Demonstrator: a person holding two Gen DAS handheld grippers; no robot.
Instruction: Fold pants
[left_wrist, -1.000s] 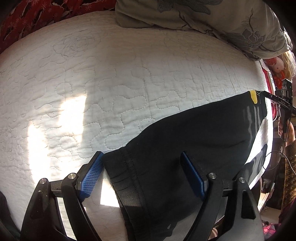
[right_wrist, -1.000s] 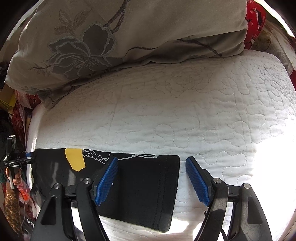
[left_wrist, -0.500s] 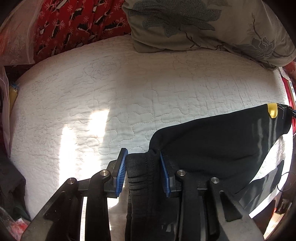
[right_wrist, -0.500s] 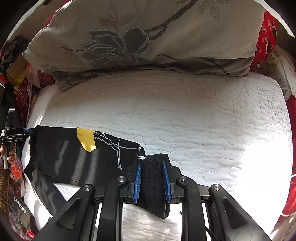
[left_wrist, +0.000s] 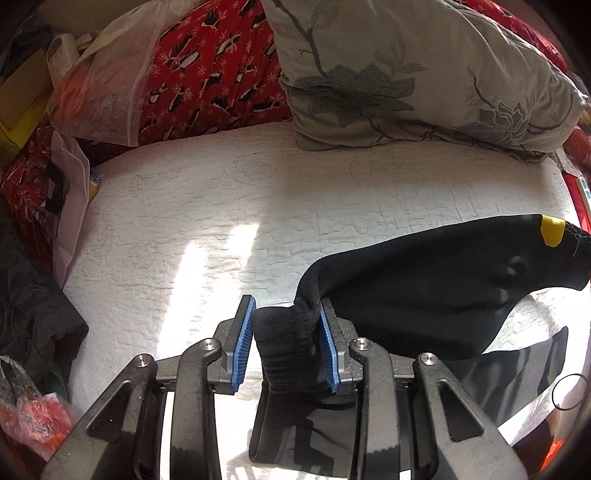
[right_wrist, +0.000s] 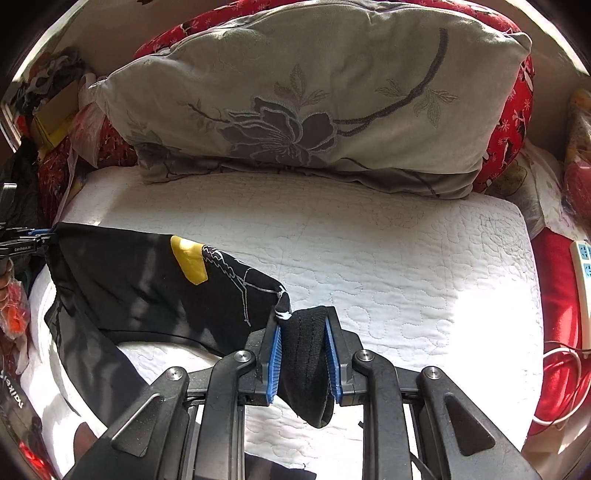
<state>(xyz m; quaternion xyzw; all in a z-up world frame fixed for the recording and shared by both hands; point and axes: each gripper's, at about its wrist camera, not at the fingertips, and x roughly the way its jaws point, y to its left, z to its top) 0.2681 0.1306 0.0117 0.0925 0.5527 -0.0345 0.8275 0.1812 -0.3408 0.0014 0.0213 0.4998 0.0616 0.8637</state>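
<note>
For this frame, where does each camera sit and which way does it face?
Left wrist: on the left gripper, angled down over the white quilt toward the grey pillow; its fingers clamp the black pants.
Right wrist: on the right gripper, same downward aim, gripping the pants' other end.
Both share pants, quilt and pillow.

left gripper (left_wrist: 286, 339): black plastic linkage arms, chunky and angular, with triangular cutouts lower down
left pads (left_wrist: 243, 341): bright blue, ribbed, set on grey blocks
left screws: four round silver pivot pins across the arms, two per side
right gripper (right_wrist: 303, 356): same build, black arms with a slightly speckled finish
right pads (right_wrist: 275, 360): blue ribbed strips, same as the left ones
right screws: four shiny silver pins, one at each pivot
</note>
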